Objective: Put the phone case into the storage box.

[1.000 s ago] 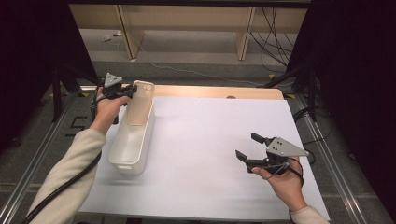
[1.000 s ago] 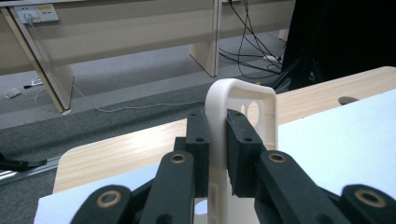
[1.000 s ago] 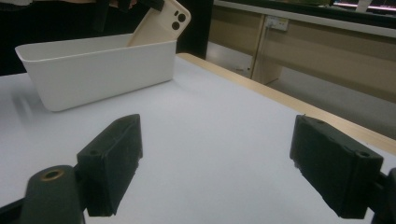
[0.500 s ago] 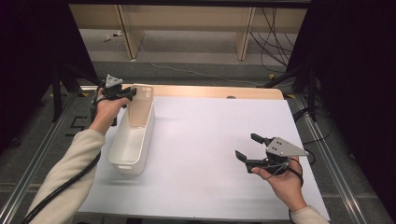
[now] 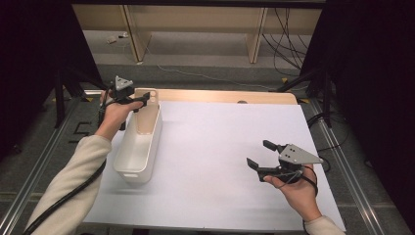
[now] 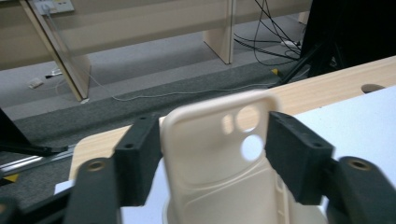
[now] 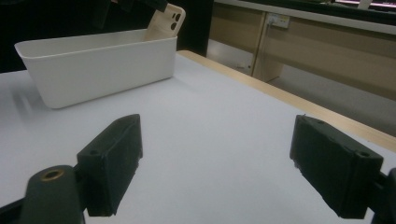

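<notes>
High view: left gripper [image 5: 138, 102] at the far end of a white plastic bin [image 5: 139, 144] on the left side of the white table sheet [image 5: 220, 156], over a cream phone case [image 5: 145, 115] standing tilted inside that far end, top edge with the camera cutouts leaning above the rim. Right gripper [image 5: 260, 154] held near the sheet's right front, well apart from bin and case, pointing left

Left gripper view: phone case [image 6: 219, 154] upright between the two black jaws, which have just been opening; now spread wider than the case, a slim gap visible on the left side, right pad just beside the case edge, contact there hard to tell; no squeeze apparent, case resting in the bin on its own

Right gripper view: jaws spread wide with nothing between them, bare white sheet [image 7: 210, 140] beneath; bin [image 7: 102, 65] seen farther off with the phone case [image 7: 166, 23] sticking up from its far end, wooden table edge [image 7: 289, 105] to the right
</notes>
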`<action>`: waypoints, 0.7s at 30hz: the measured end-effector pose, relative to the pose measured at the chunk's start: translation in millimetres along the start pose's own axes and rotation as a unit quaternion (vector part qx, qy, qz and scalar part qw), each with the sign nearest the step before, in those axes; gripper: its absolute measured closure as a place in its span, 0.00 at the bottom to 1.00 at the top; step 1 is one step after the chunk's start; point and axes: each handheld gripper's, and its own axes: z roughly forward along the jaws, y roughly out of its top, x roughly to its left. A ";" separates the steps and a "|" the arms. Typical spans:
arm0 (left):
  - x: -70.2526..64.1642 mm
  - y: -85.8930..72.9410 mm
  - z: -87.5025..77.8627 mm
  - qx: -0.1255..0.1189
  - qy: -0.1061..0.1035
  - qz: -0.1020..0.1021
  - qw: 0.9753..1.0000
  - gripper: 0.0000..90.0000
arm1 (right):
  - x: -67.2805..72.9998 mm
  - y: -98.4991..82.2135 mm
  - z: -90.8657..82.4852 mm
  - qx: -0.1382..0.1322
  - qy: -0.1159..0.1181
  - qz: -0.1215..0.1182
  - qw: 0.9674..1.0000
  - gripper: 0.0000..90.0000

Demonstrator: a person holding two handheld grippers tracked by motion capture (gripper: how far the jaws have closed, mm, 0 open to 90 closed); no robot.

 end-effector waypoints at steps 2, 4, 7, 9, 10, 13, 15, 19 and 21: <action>-0.9 4.4 -2.3 -0.009 0.003 0.003 1.000 0.35 | 0.0 -0.5 2.1 -0.013 0.003 0.003 1.000 0.20; -1.8 8.5 -5.5 -0.020 0.004 0.008 1.000 0.35 | -0.1 -0.6 2.3 -0.015 0.005 0.003 1.000 0.20; -1.2 12.6 -11.1 -0.039 0.017 0.018 0.999 0.44 | -0.2 0.0 0.0 0.000 0.000 0.000 1.000 0.20; 2.2 12.8 -13.8 -0.038 0.027 0.010 0.999 0.59 | -0.2 -0.5 1.6 -0.009 0.003 0.001 1.000 0.20; 4.4 12.2 -14.7 -0.035 0.035 0.000 0.999 0.73 | -0.1 -0.6 1.6 -0.009 0.004 0.003 1.000 0.20; 13.1 8.6 -14.9 -0.013 0.052 -0.028 0.998 0.97 | -0.4 -1.0 2.1 -0.010 0.002 0.001 1.000 0.20; 18.5 4.7 -12.6 0.004 0.061 -0.037 0.997 1.00 | -0.8 -1.2 2.5 -0.011 0.001 0.000 1.000 0.20; 27.3 -4.4 -6.4 0.025 0.069 -0.046 0.996 1.00 | -0.5 -1.5 3.1 -0.009 0.005 0.003 1.000 0.20; 30.3 -9.2 -3.5 0.032 0.074 -0.046 0.996 1.00 | -0.6 -1.5 3.0 -0.009 0.004 0.002 1.000 0.20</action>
